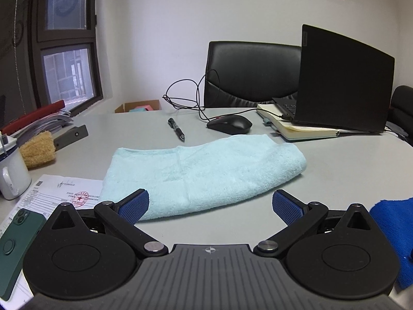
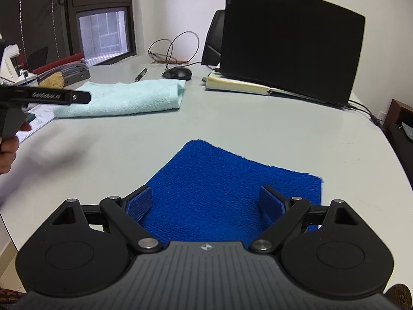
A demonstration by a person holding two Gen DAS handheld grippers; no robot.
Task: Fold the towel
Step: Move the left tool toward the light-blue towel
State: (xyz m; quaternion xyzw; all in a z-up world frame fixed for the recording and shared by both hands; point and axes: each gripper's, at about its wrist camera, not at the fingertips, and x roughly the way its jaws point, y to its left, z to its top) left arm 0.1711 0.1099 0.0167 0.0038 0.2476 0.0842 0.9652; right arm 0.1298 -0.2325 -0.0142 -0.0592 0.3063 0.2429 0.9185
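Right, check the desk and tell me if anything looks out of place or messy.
Nothing is spilled or damaged. The light blue towel lies loosely folded, its edges uneven. The dark blue cloth lies flat but skewed, one corner pointing away. A cable sprawls in loops behind the mouse.

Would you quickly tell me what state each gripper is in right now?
Left gripper: open, holding nothing, facing the light blue towel.
Right gripper: open, holding nothing, over the dark blue towel.

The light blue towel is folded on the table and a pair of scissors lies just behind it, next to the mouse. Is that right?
Not quite. Behind the folded light blue towel, next to the mouse, lies a pen, not scissors. The left wrist view shows it clearly on the table.
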